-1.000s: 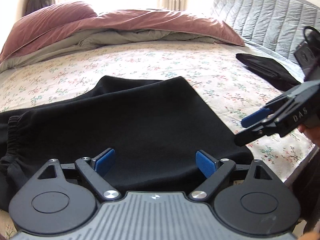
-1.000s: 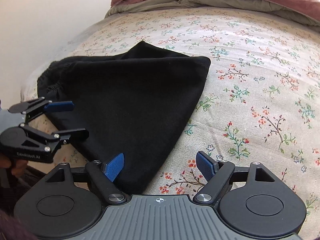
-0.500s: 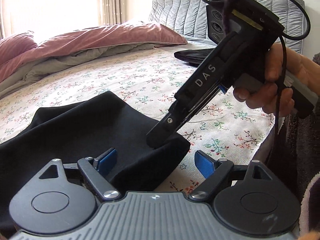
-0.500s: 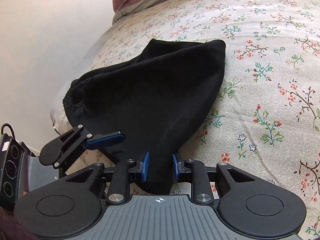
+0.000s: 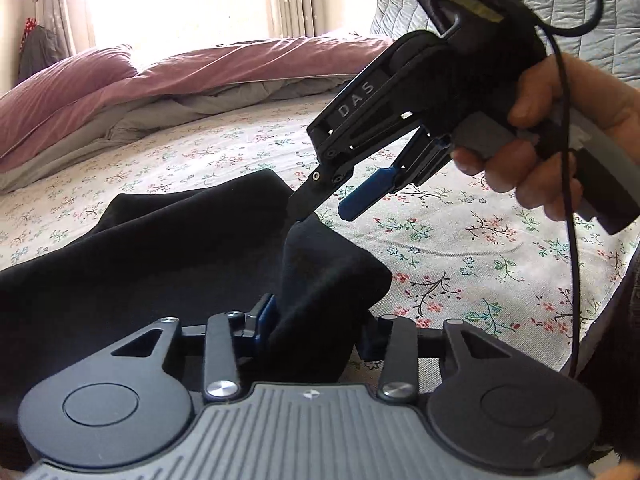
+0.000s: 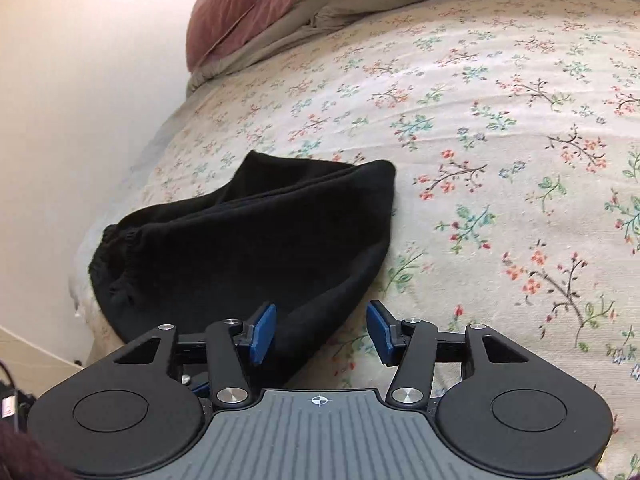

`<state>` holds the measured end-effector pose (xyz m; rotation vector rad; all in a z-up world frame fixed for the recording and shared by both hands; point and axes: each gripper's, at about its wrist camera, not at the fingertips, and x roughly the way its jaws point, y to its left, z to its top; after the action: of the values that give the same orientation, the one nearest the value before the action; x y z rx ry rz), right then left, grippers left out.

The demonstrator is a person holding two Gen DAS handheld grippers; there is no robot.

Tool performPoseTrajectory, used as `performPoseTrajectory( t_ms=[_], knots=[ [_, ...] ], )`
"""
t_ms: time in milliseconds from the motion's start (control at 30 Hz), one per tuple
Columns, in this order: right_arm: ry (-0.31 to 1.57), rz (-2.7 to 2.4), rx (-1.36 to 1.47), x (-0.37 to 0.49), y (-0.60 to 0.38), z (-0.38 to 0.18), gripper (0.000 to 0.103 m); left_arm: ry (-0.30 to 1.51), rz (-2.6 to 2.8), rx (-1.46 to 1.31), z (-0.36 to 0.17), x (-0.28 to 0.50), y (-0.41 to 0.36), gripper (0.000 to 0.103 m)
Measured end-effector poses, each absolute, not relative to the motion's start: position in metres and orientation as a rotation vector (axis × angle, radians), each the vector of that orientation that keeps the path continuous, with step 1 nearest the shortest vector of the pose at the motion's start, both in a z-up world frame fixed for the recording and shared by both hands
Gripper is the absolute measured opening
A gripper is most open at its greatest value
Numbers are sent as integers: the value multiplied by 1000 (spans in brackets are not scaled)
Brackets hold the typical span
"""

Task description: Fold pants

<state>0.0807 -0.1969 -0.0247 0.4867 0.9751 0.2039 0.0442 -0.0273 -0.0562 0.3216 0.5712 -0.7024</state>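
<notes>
The black pants (image 5: 168,256) lie folded on the floral bedsheet (image 5: 460,248), with the elastic waistband at the left in the right wrist view (image 6: 120,264). My left gripper (image 5: 314,328) is shut on a bunched corner of the pants near the bed's front edge. My right gripper (image 6: 320,332) is open, its jaws parted over the same corner of the pants (image 6: 256,248); the cloth lies between them, untouched by the right pad. In the left wrist view the right gripper (image 5: 324,208) hovers just above the raised cloth, held by a hand.
A pink and grey duvet (image 5: 180,92) is heaped at the far side of the bed. A grey quilted headboard (image 5: 580,20) stands at the right. A wall (image 6: 80,100) runs along the bed's left side. A black cable (image 5: 568,200) hangs from the right gripper.
My left gripper has closed on the pants corner. My right gripper, shut on that corner half a second ago, has opened and lifted slightly off the cloth.
</notes>
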Motion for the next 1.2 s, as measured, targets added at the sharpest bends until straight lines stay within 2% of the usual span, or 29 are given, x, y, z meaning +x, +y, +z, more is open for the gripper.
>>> performPoseTrajectory(
  t_ms=[200,300,500,567,600,633,667,933,1200],
  knots=[
    [957,143,462,118,-201,-53,49,576,-658,302,-60,40,-29,42],
    [934,137,437,132,-198,-53,48,580,-628,304,-62,37,-33,42],
    [907,137,424,155,-191,-58,40,582,-546,314,-68,26,-44,43],
    [905,149,447,159,-197,-59,24,579,-520,323,-68,24,-48,40],
    [900,156,462,156,-202,-57,20,571,-501,335,-67,19,-51,27],
    [892,164,484,155,-206,-55,12,561,-480,344,-65,16,-53,25],
    [883,171,507,154,-209,-53,9,552,-470,333,-60,11,-53,24],
    [833,184,643,122,-255,-29,7,525,-495,243,-20,-23,-70,22],
    [792,59,704,48,-334,-3,7,526,-700,192,-11,-69,-126,22]
  ],
)
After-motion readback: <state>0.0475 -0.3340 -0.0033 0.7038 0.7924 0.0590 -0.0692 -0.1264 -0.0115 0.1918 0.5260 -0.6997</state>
